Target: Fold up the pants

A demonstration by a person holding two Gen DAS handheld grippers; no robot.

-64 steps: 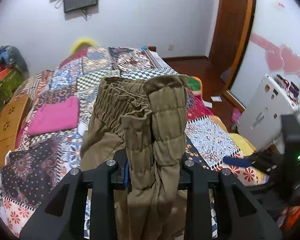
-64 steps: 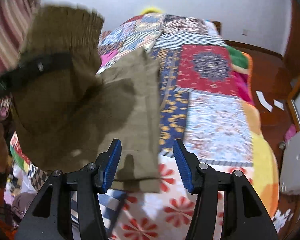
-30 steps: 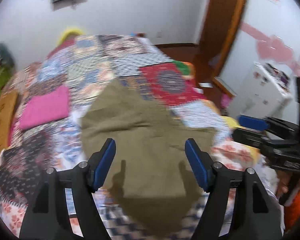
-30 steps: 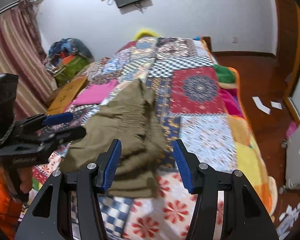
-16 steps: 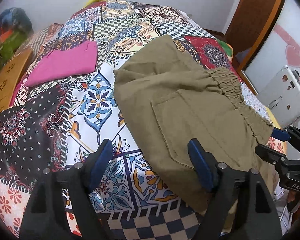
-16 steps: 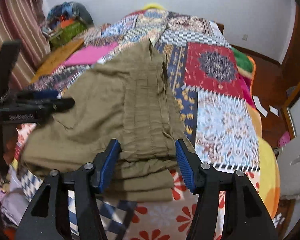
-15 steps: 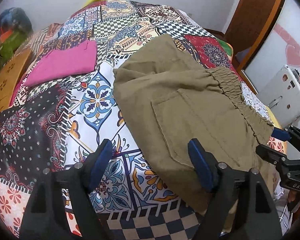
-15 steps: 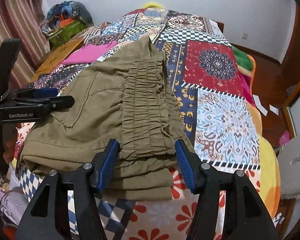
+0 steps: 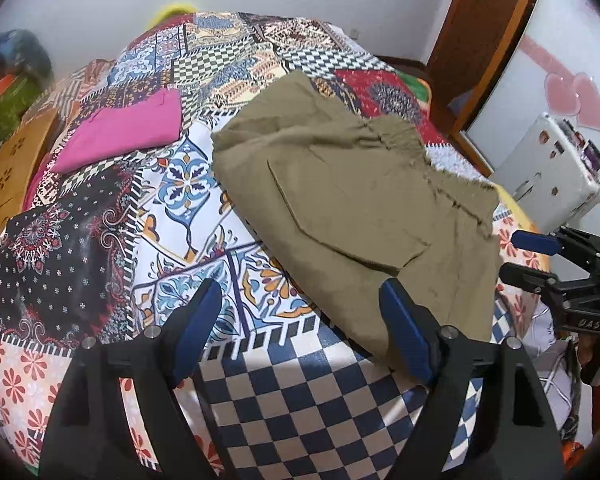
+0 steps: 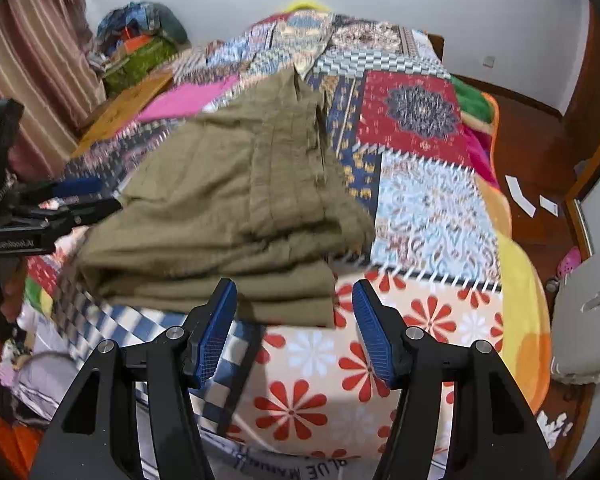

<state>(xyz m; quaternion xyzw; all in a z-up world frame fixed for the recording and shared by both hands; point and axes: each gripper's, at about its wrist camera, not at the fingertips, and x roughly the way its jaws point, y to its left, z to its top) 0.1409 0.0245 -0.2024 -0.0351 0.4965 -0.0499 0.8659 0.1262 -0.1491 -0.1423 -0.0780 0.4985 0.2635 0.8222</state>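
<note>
Both jaws stand released: my left gripper [image 9: 300, 316] just widened, my right gripper [image 10: 294, 304] empty too. Folded olive-green cotton pants [image 10: 236, 208] lie stacked on the patchwork quilt [image 10: 432, 208]; folding looks essentially finished.

Each hand-held gripper [image 9: 300, 332] [image 10: 294, 332] has black angular arms, silver screws and ribbed blue pads [image 10: 216, 332].
</note>
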